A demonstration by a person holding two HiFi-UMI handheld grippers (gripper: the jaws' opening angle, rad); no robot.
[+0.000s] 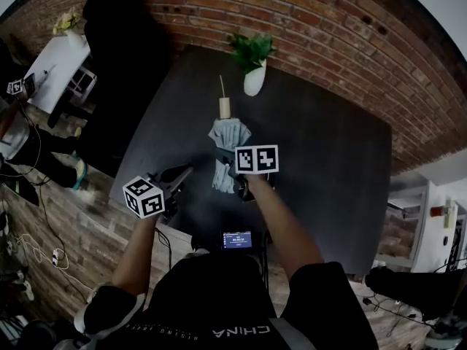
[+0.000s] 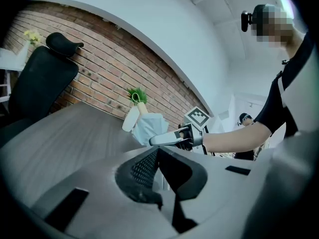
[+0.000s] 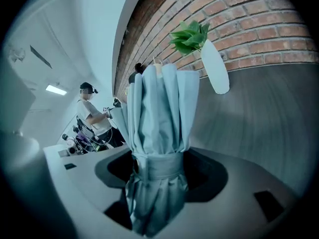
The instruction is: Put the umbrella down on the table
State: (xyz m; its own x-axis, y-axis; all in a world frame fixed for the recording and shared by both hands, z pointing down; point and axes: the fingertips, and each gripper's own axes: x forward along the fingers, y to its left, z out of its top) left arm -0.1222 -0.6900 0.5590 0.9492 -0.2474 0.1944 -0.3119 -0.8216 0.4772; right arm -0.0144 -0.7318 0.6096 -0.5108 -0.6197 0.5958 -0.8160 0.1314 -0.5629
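Holding the folded blue umbrella (image 3: 159, 113) tight, the right claw (image 3: 157, 171) has its two sides pressed on the cloth just where the strap goes round the middle (they stand wide, because the bundle is fat). A bit of cloth hangs back behind the claw. The rest sticks out in front of it and ends in a pale handle (image 1: 225, 108) at the far tip. Seen from the head view, the umbrella is over the dark table (image 1: 328, 159), and I cannot tell if it touches the top. Close by, to the left of the right claw, is the left claw (image 2: 158, 152), with its two sides pushed together and nothing in them. Further out, past the umbrella's tip, a white vase (image 1: 254, 81) with a green plant (image 1: 252, 48) in it stands near the table's far edge. Behind the vase is a red brick wall (image 1: 328, 20). Far off to the left of the left claw stands a black chair (image 2: 45, 78)
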